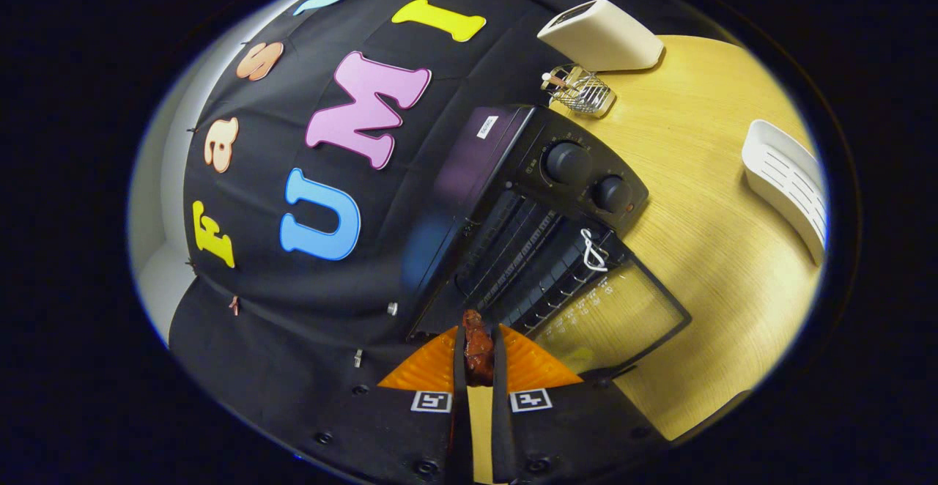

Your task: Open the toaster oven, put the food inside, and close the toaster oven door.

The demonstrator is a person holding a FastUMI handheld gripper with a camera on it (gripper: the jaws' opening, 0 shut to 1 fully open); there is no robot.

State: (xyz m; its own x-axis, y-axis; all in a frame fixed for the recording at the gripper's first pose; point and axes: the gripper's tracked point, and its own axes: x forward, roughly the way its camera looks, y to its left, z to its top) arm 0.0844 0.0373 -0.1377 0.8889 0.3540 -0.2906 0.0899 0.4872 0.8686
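Gripper [478, 353] was nearly closed, both fingers pressed on the food [477, 346], a reddish-brown glossy piece that stood up between them with its top just past the fingertips. View was strongly tilted.

Just ahead of the fingers was the oven [513, 199], a black box backed against the booth wall, near the table's back edge. Its door [615, 316] was open, dropped flat over the table [703, 250], the wood showing through the glass. A white cord [592, 252] was looped at the door's handle. Inside the cavity a wire rack [513, 258] with dark bars was seen. The food was held just in front of the cavity's near corner, not yet inside. Two knobs [568, 163] sat on the control panel beside the cavity, one above the other along the panel.

Beyond the oven, toward the back edge, stood a small wire basket [580, 91]; contents too small to tell. Just beside it, at the back edge, a white box-shaped item [604, 34] lay tilted. Well apart from these, toward the table's right edge, lay a white slotted tray [788, 181]. Table surface was light wood grain.
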